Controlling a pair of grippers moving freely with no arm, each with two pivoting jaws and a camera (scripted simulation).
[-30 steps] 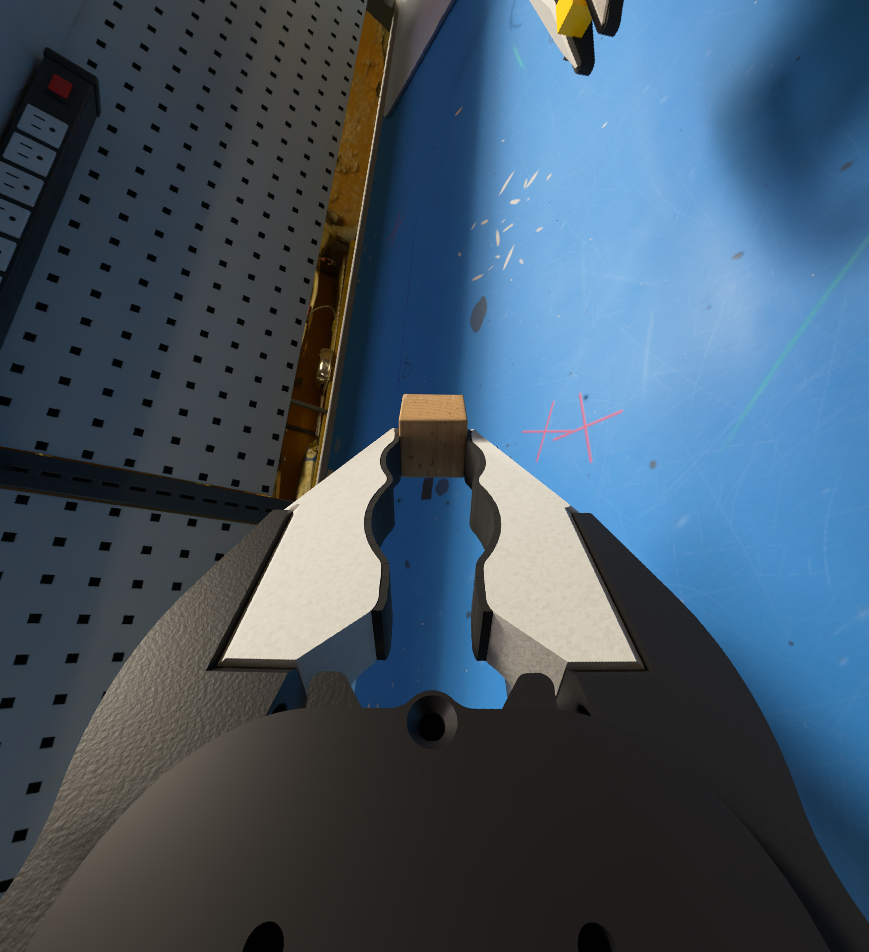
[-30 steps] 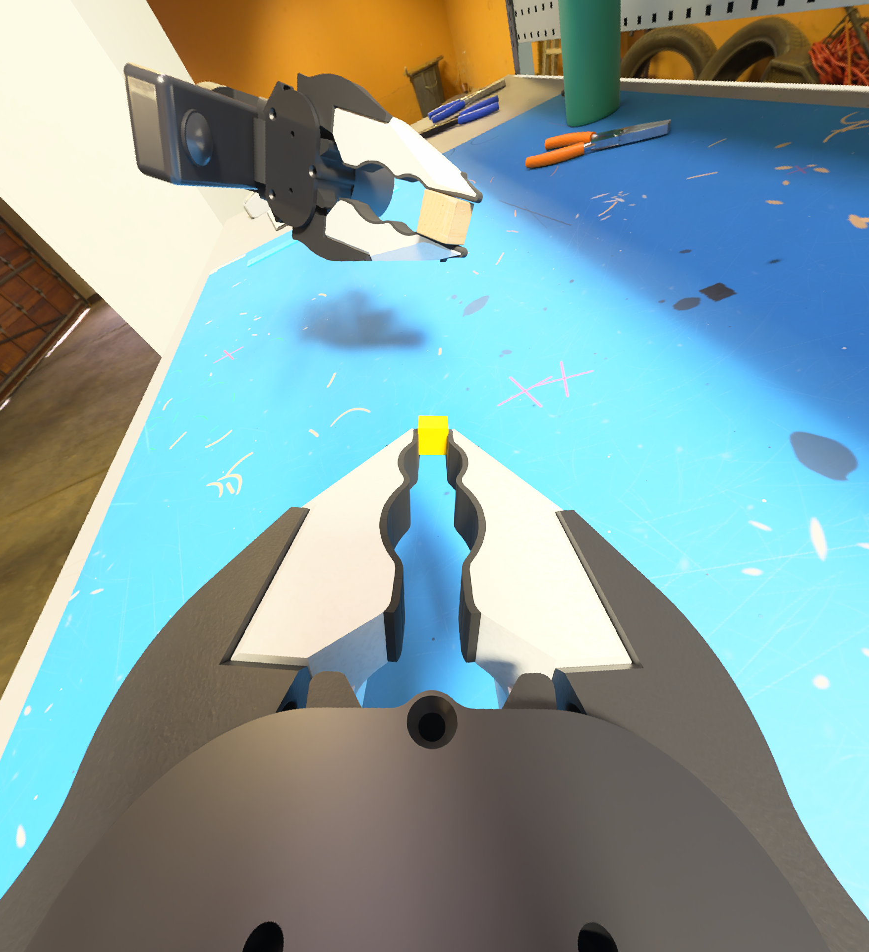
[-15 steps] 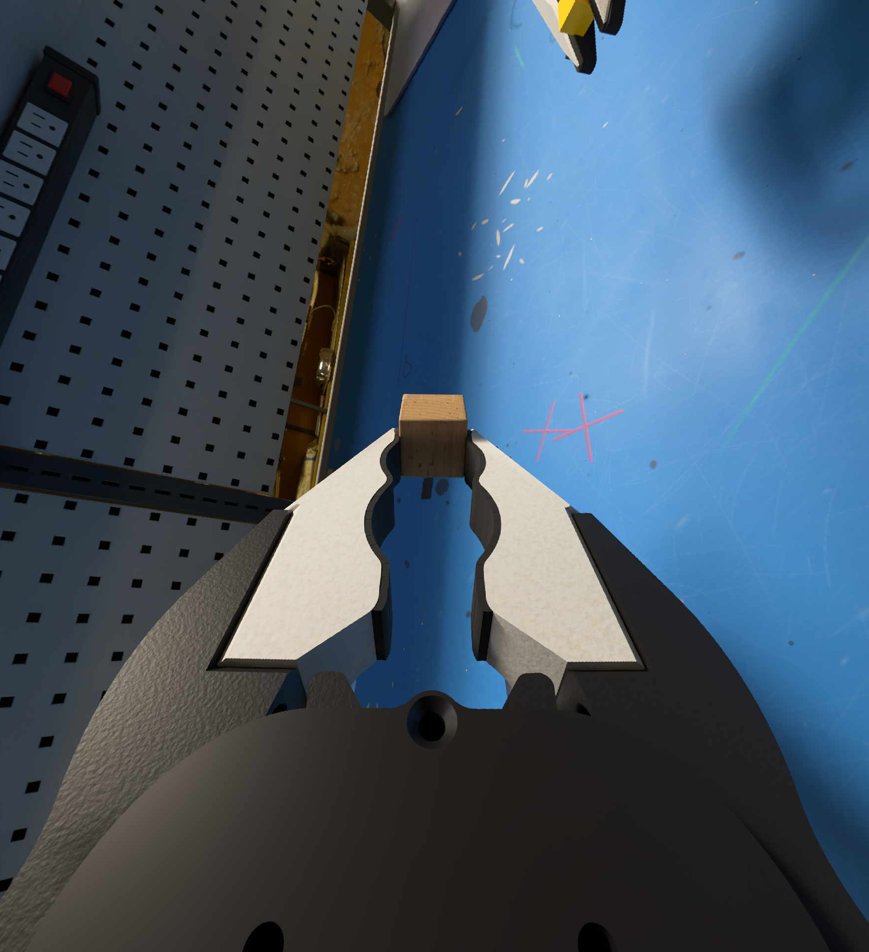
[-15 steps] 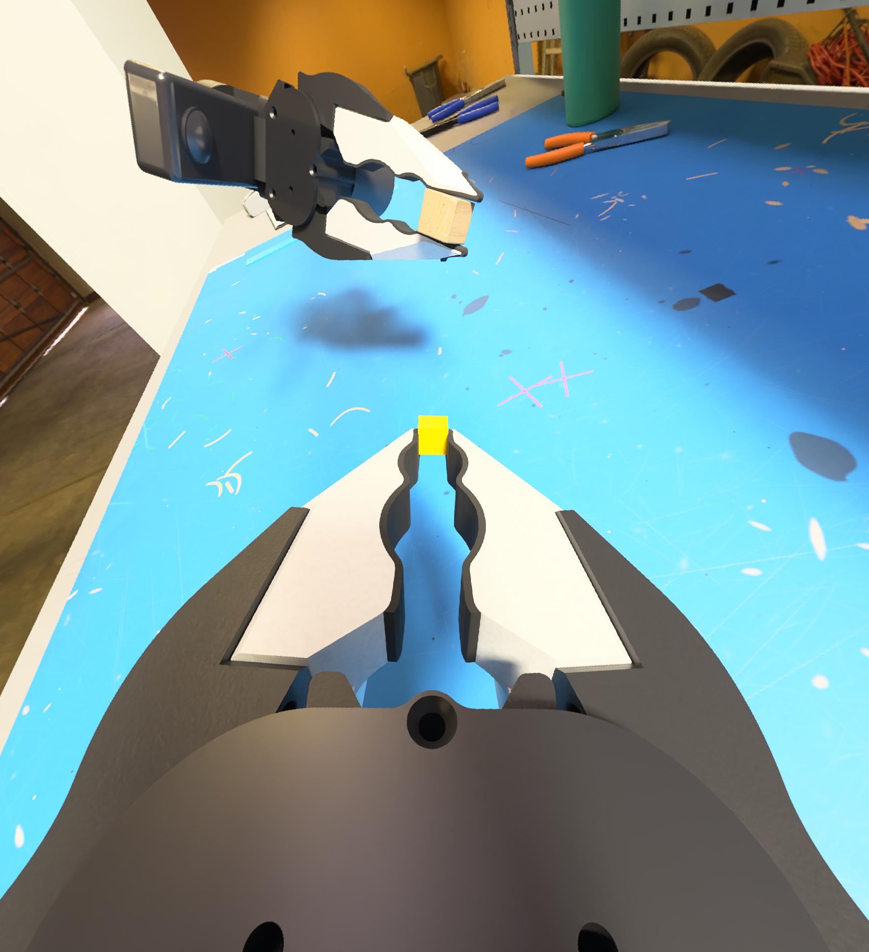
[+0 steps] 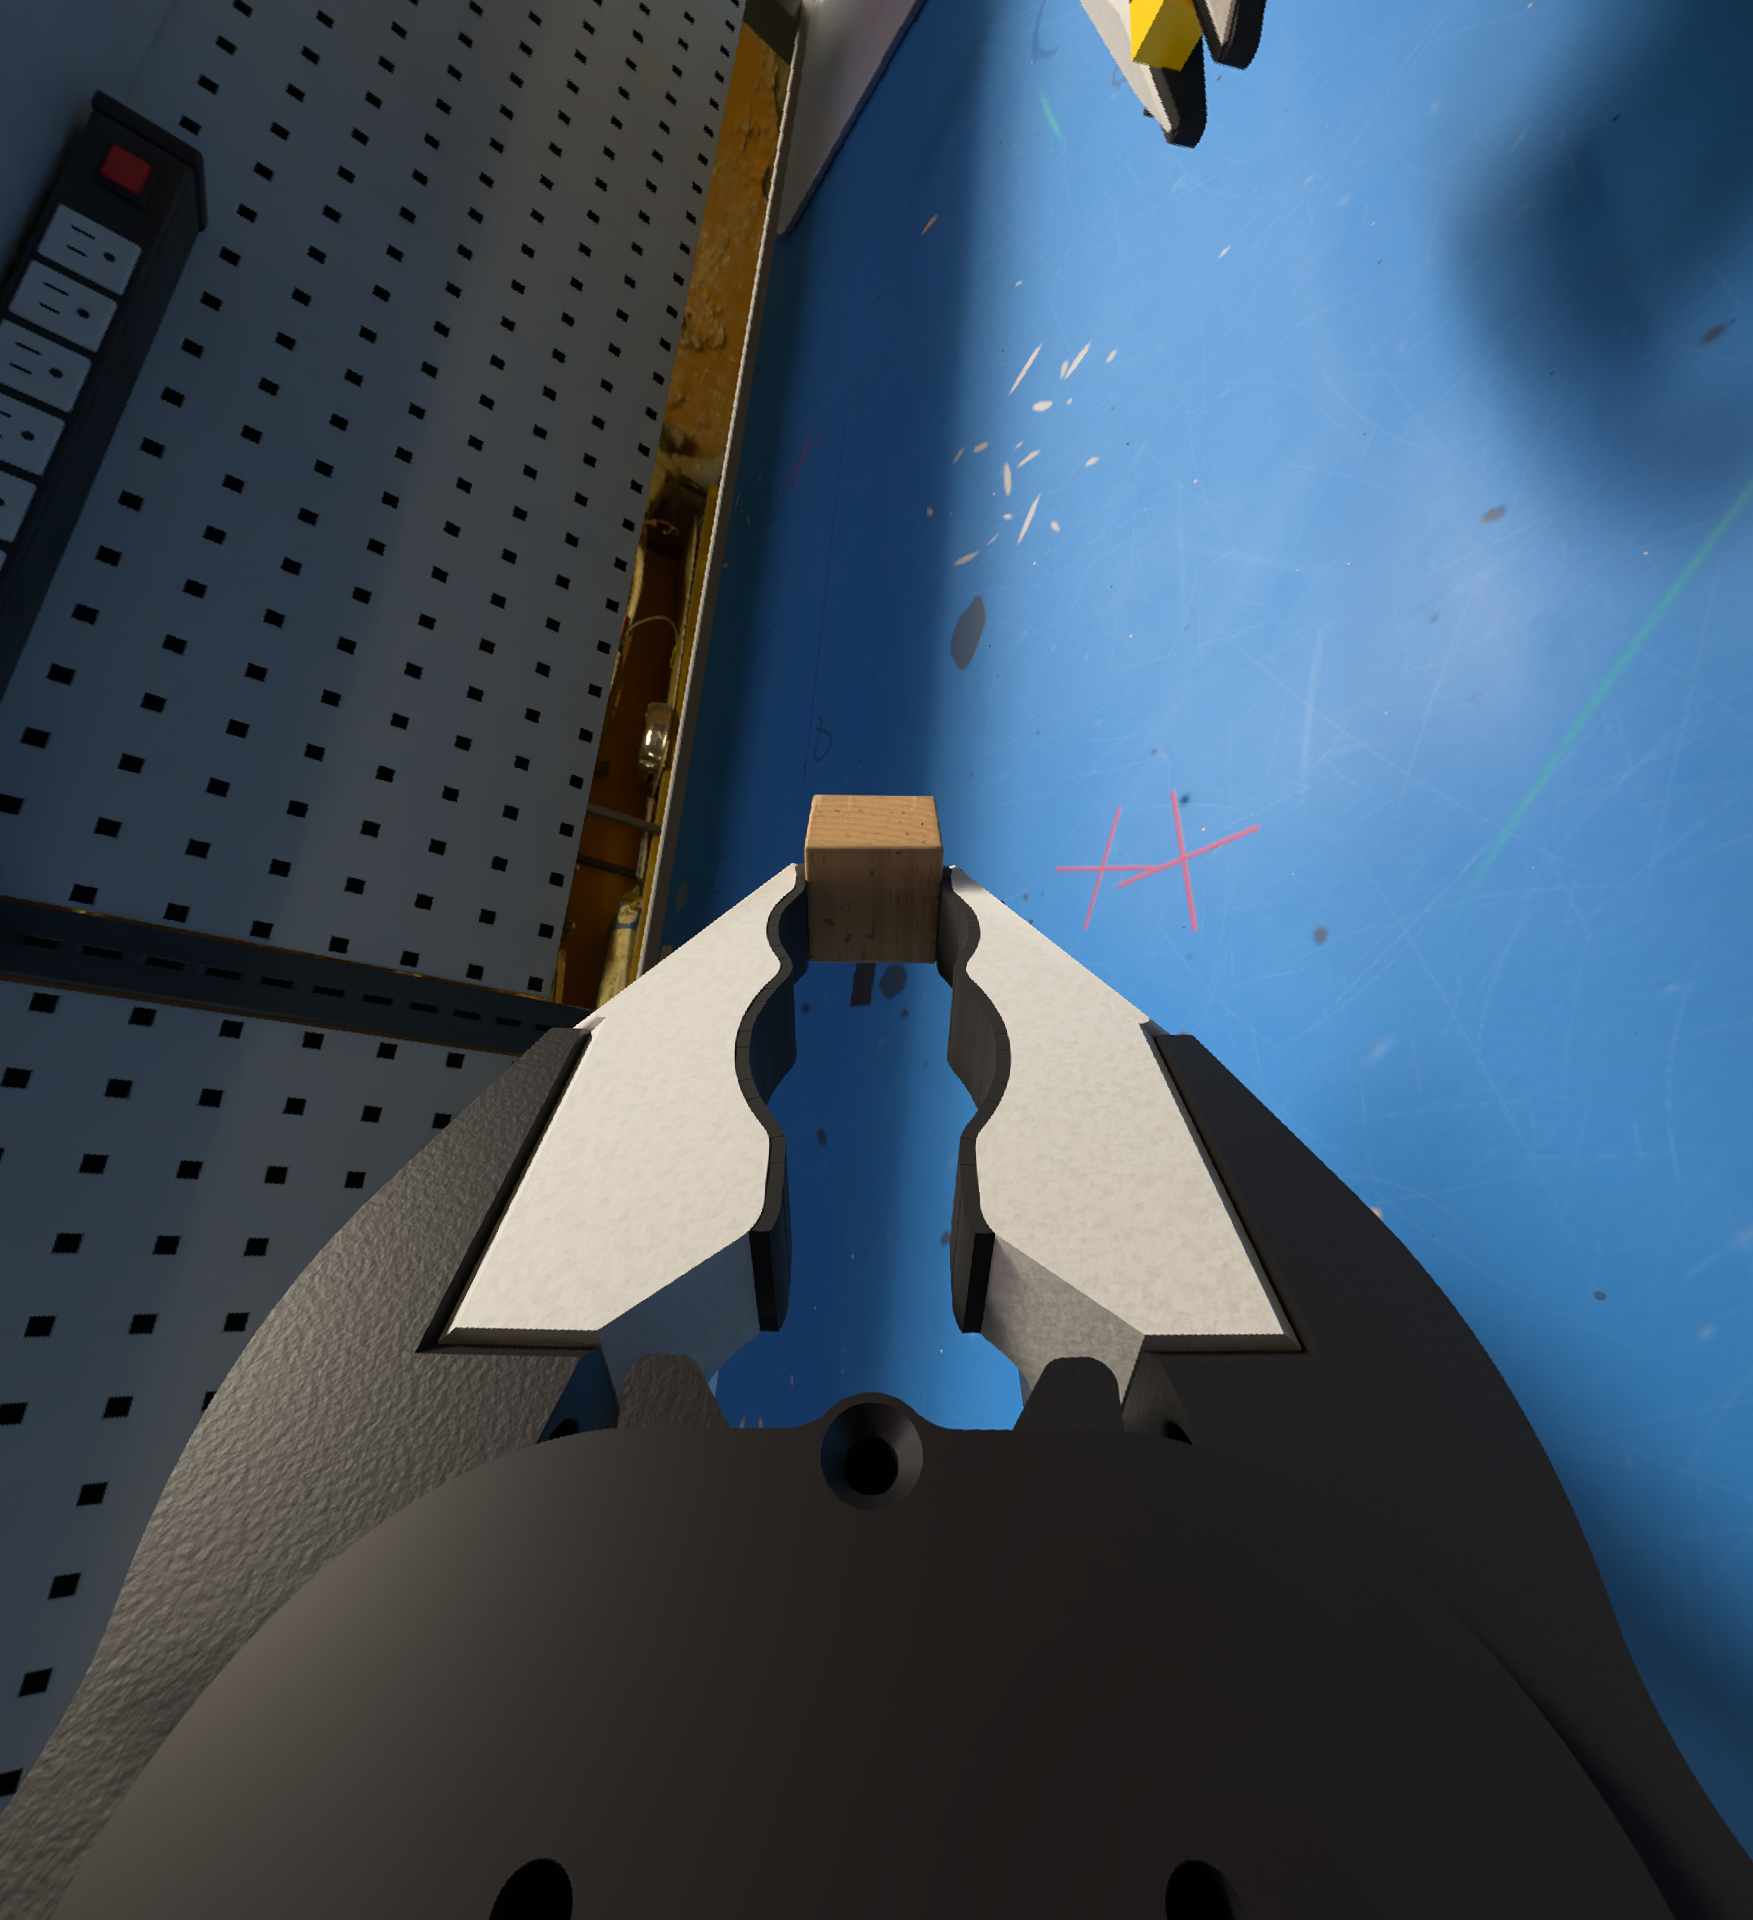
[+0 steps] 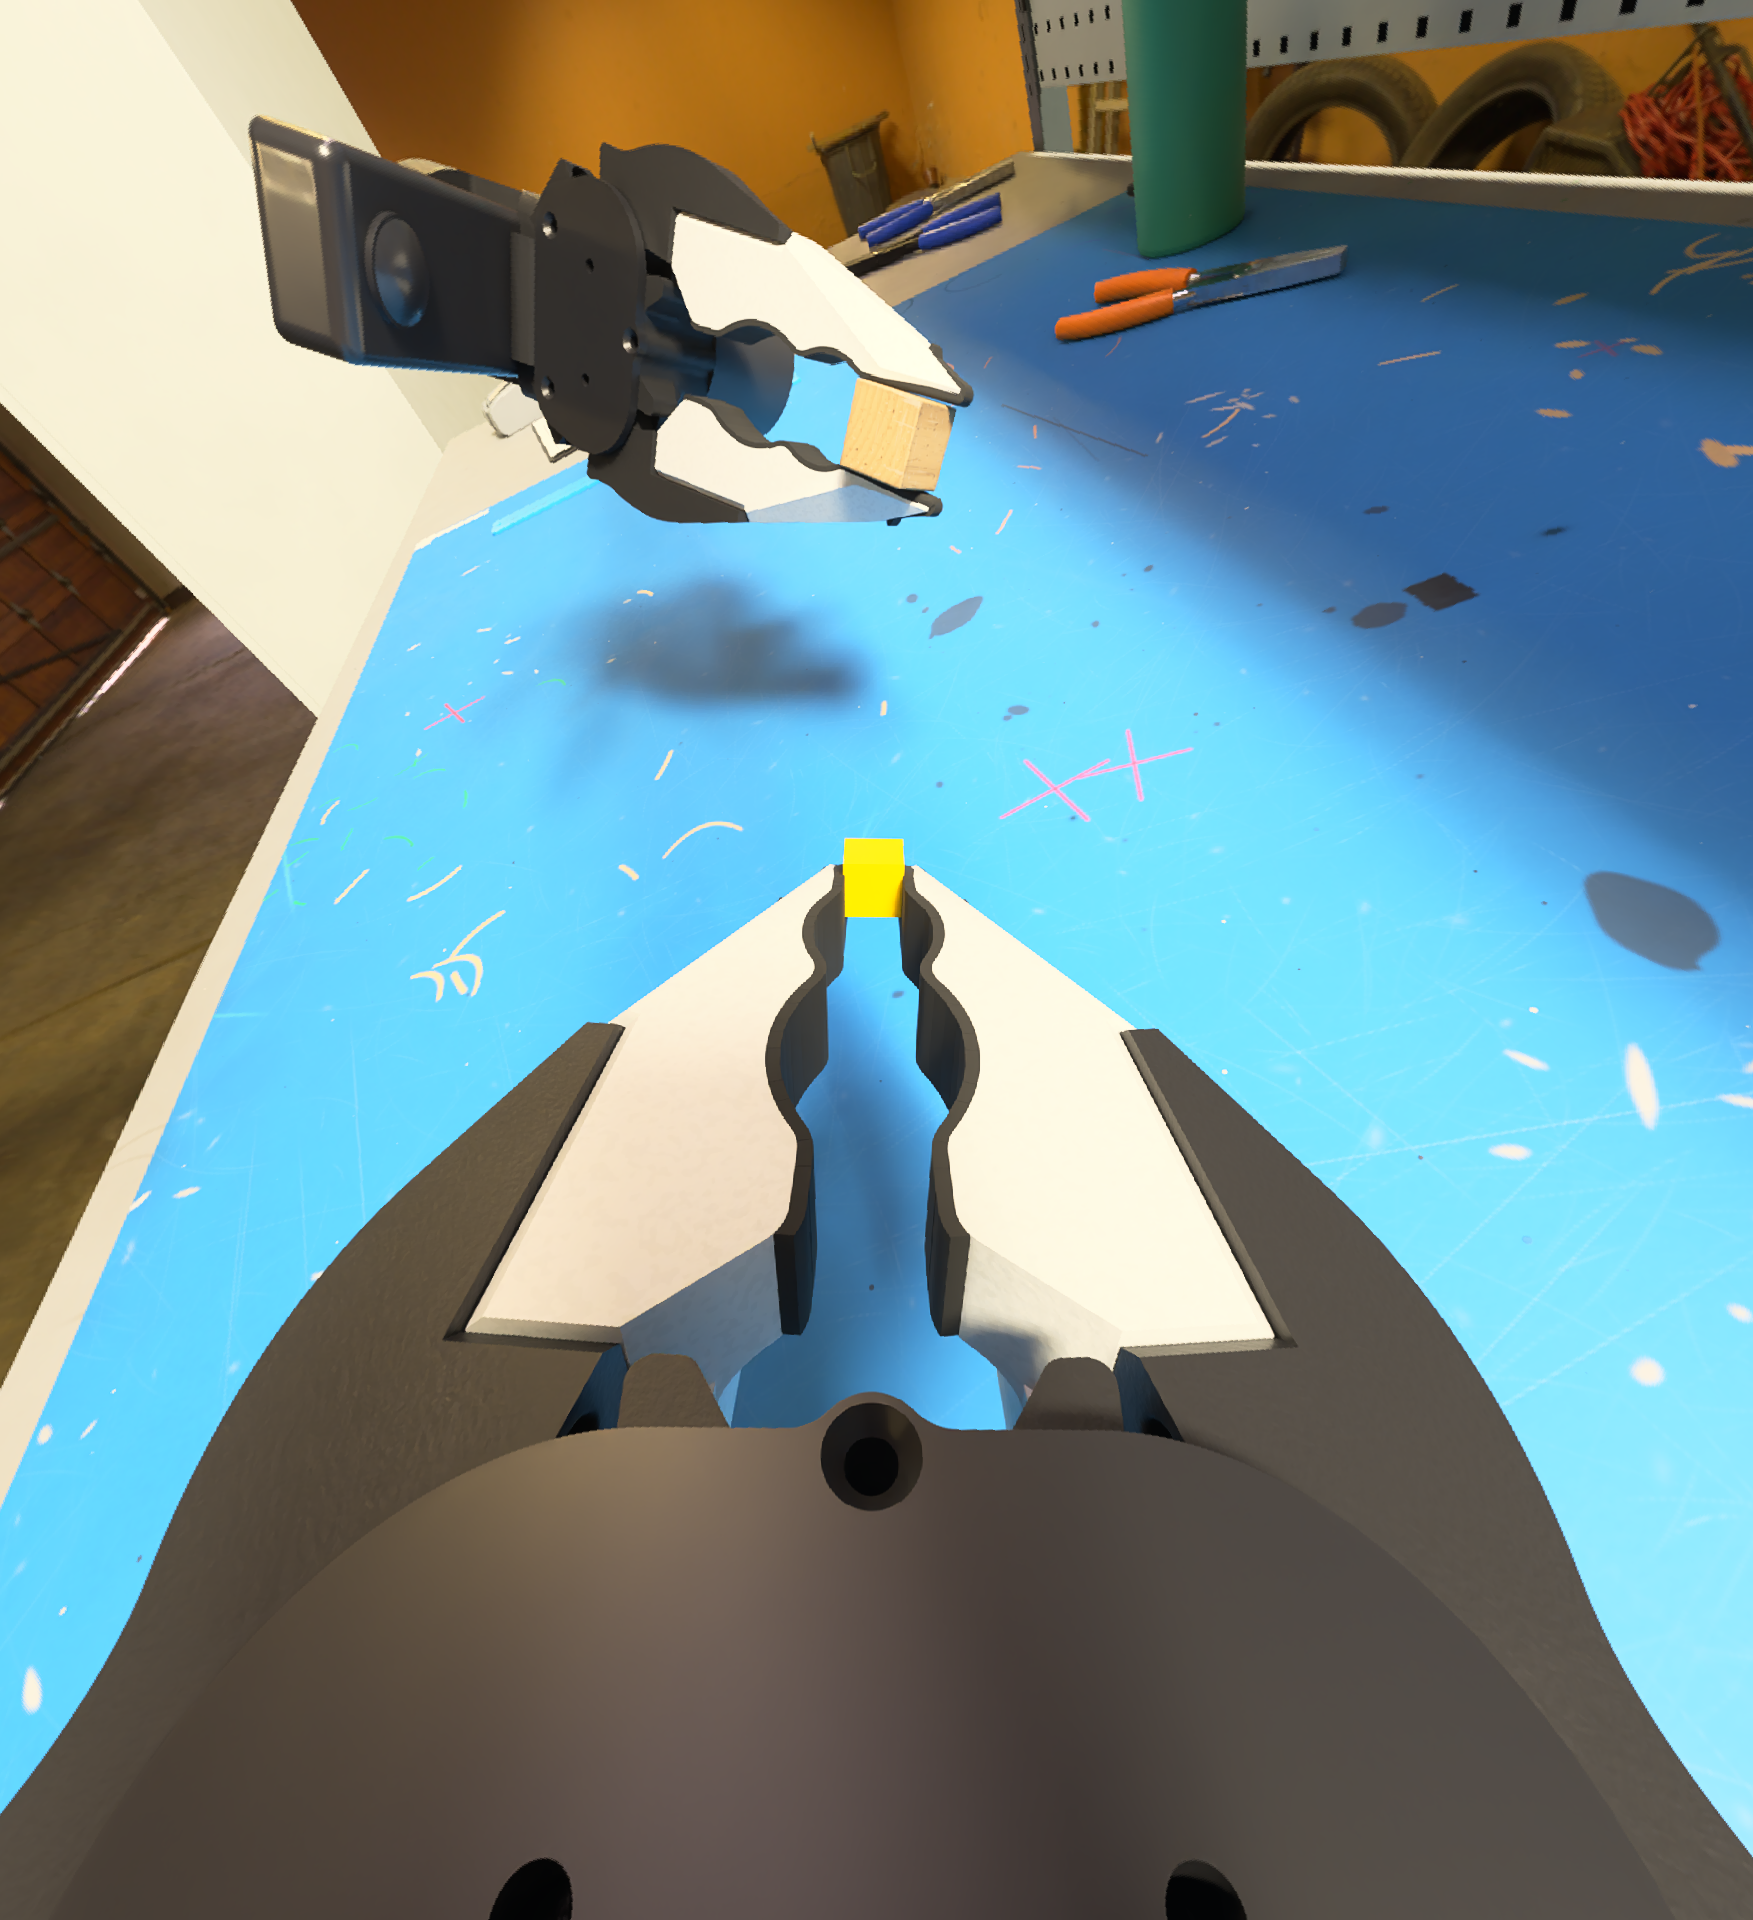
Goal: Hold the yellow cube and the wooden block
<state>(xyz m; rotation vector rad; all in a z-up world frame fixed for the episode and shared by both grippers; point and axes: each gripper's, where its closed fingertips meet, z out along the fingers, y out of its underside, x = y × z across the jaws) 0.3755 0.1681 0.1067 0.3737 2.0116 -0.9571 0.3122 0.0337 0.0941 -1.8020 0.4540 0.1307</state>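
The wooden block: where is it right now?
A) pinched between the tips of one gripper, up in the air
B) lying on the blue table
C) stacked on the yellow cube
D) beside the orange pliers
A: the wooden block sits clamped at the left gripper tips, its shadow on the blue table below.

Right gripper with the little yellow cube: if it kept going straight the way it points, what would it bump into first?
Probably the blue tabletop. The right gripper, shut on the yellow cube, points forward and slightly down, near the pink crosses. The left gripper hangs off to the left, likely clear, though depth is hard to judge.
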